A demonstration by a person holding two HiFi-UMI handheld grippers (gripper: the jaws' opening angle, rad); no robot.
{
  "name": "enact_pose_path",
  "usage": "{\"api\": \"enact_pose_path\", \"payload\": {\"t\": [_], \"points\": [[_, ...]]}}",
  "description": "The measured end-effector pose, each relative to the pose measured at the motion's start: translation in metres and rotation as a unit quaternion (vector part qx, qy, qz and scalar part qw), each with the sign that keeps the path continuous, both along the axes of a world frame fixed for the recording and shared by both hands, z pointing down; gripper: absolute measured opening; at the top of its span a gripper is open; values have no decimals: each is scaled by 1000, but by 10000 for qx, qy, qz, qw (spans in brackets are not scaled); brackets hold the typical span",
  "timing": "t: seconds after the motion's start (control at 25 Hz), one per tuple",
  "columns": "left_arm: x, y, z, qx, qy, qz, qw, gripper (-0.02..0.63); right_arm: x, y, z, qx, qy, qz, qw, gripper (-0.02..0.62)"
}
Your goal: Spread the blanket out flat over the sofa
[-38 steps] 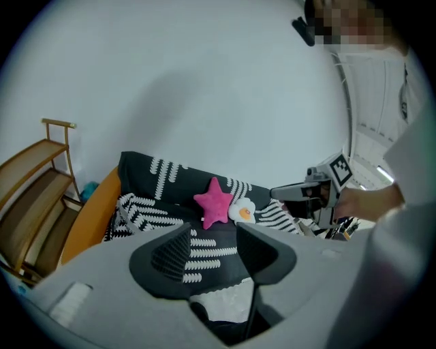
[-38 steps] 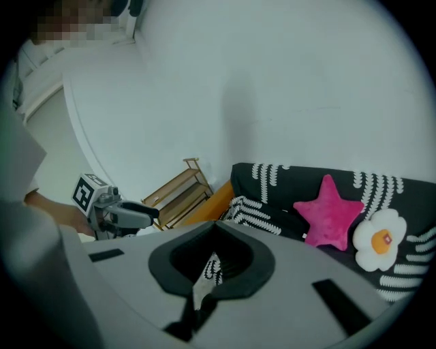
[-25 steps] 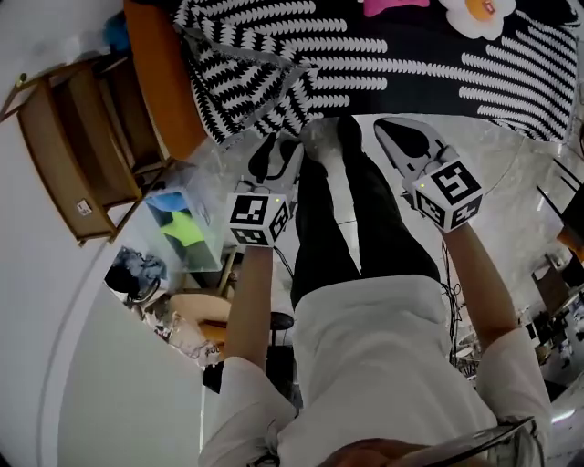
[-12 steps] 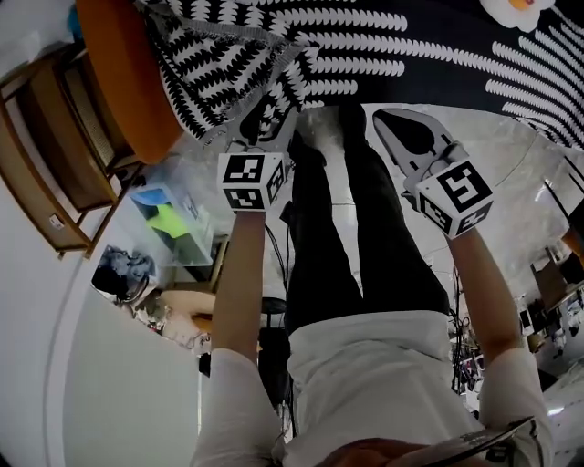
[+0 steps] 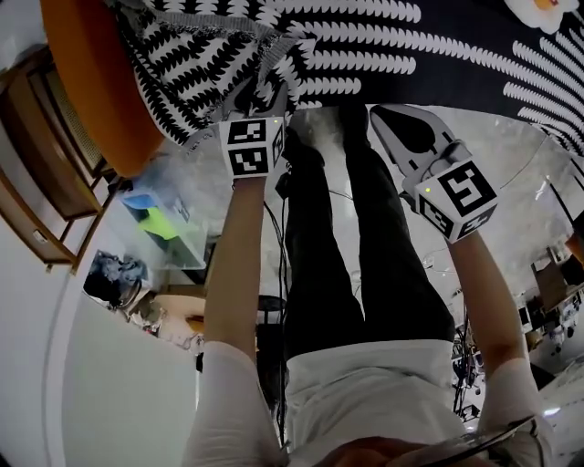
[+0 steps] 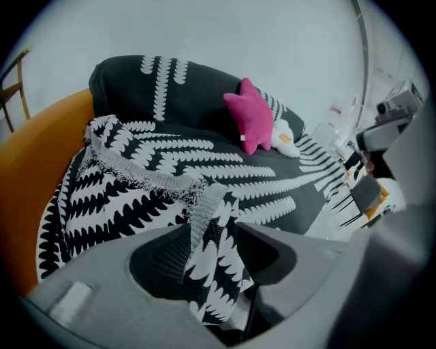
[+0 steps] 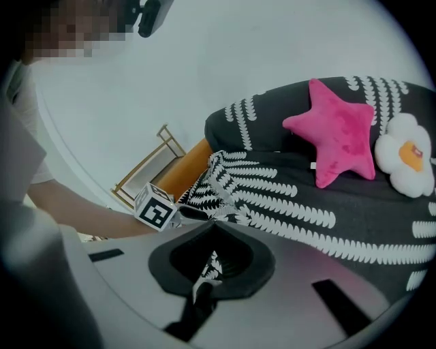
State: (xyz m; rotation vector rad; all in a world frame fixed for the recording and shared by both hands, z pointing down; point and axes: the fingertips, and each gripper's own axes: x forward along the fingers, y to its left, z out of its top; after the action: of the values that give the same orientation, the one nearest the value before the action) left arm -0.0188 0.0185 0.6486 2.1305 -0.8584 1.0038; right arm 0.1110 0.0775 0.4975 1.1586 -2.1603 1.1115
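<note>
A black-and-white leaf-pattern blanket [image 5: 411, 46] [image 6: 170, 170] [image 7: 286, 204] covers the orange sofa [image 5: 91, 82] [image 6: 34, 170], rumpled and folded back near the sofa's left arm. My left gripper [image 5: 263, 96] [image 6: 212, 228] is shut on a corner strip of the blanket at the front edge, and the cloth hangs down between its jaws. My right gripper [image 5: 374, 111] [image 7: 214, 226] is shut at the blanket's front edge further right. Only a small bit of patterned cloth shows inside its jaws.
A pink star cushion [image 7: 340, 129] [image 6: 255, 123] and a white flower cushion [image 7: 407, 160] [image 5: 534, 9] lie on the blanket against the backrest. A wooden rack [image 5: 36, 182] and a clear box [image 5: 164, 219] stand left of the sofa. My legs [image 5: 347, 255] stand on the glossy floor.
My left gripper has moved forward to the sofa's front edge near the orange arm, carrying the blanket corner. The right gripper has hardly moved.
</note>
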Motion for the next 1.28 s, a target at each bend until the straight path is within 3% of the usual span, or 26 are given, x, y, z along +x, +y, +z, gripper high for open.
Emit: {"api": "enact_pose_path", "payload": {"t": [0.2, 0.36, 0.44, 0.76, 1.28], "points": [[4, -4, 30, 68, -320, 65, 9994, 200, 7, 7, 22, -82, -29, 30, 10000, 3], [3, -10, 28, 170, -441, -18, 9989, 64, 7, 7, 26, -134, -9, 52, 9999, 3], [0, -11, 25, 172, -391, -88, 9990, 29, 5, 7, 26, -132, -10, 52, 9999, 3], [-21, 0, 2, -227, 214, -697, 9971, 25, -18, 8, 20, -126, -40, -84, 9999, 3], [-93, 40, -36, -85, 552, -1305, 9899, 23, -79, 16, 9, -166, -14, -611, 9980, 3]]}}
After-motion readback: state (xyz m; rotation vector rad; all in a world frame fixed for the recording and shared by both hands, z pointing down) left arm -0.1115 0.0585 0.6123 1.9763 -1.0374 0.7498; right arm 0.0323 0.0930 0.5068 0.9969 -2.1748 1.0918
